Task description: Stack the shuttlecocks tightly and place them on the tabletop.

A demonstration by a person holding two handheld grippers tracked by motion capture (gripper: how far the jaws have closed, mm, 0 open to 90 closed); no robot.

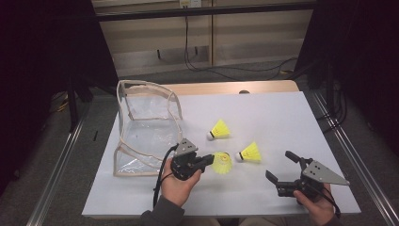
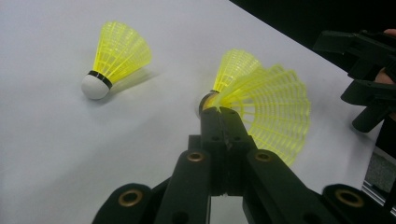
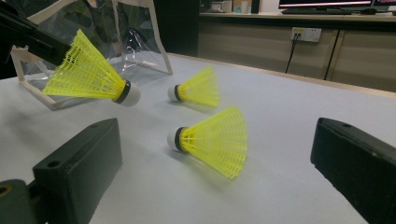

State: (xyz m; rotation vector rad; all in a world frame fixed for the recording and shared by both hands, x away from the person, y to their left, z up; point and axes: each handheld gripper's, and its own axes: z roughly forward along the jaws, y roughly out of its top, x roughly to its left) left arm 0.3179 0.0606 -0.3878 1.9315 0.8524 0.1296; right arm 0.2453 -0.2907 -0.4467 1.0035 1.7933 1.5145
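**A Birdie in the Jaws**

The left gripper (image 1: 207, 161) had its jaws pinched on the skirt rim of a yellow shuttlecock (image 2: 271, 105), held just above the bench (image 1: 282, 113). It looked very light and bendy, so a soft pinch on the skirt was enough. The right gripper (image 1: 281, 169) had its jaws spread wide, with another shuttlecock (image 3: 212, 140) lying between and beyond them. The clear bag (image 1: 141, 127) sat behind the left jaws, with open room around.
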